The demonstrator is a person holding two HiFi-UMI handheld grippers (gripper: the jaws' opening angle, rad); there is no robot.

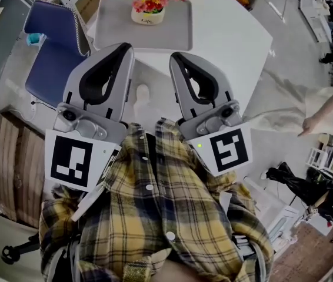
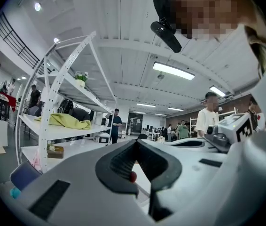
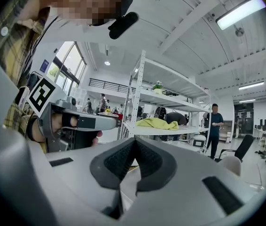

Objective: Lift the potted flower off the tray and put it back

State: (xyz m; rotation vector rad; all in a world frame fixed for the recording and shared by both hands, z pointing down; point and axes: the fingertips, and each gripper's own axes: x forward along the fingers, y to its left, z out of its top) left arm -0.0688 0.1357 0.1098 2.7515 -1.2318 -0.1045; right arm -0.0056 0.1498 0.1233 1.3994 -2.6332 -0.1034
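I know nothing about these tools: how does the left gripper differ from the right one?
The left gripper bears a tall block pattern on its marker cube; the right gripper bears a hooked, S-like one. A green light glows beside the right gripper's cube; none is visible on the left gripper. Both are shut, empty, and point toward the potted flower on the tray.

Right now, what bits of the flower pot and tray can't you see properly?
- Potted flower, head view: blossoms cut off by top edge; pot's label too small to read.
- Tray: not seen in either gripper view; each tool's own body fills the lower half.
- Table, head view: near part hidden by left tool and right tool.
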